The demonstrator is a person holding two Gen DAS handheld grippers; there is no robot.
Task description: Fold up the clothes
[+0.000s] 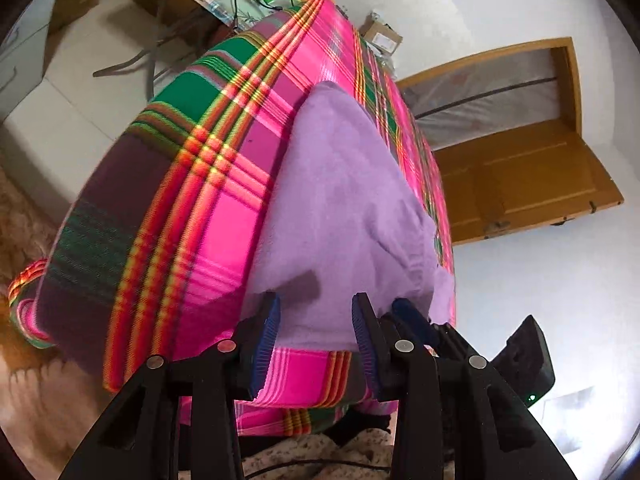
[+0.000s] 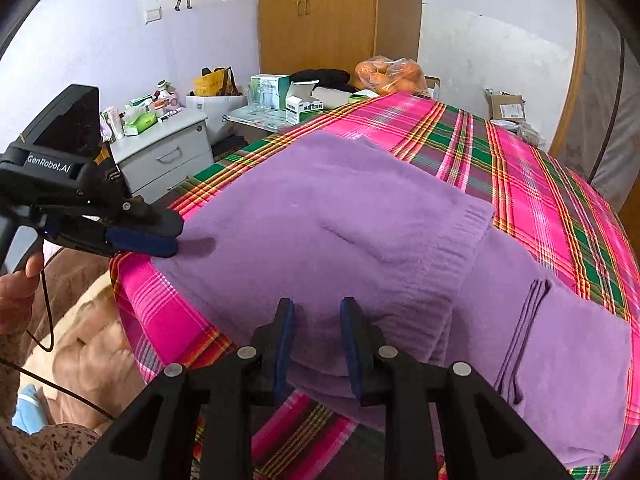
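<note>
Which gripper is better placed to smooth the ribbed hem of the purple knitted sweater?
Probably the right gripper: it hovers near the purple knitted sweater close to the ribbed hem. The left gripper sits at the far edge.

Sweater [image 2: 340, 216]: plain lilac-purple, ribbed hem. Bedcover [image 2: 532, 184]: hot-pink plaid, green and purple bands, yellow-red stripes. Gripper pads [image 2: 286, 344]: blue on black. Wardrobe [image 2: 320, 12] at 12 o'clock: ochre wood.

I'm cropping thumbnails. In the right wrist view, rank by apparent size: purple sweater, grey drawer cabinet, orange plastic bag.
1. purple sweater, largest by far, though nearest the camera.
2. grey drawer cabinet.
3. orange plastic bag, smallest, also farthest.
</note>
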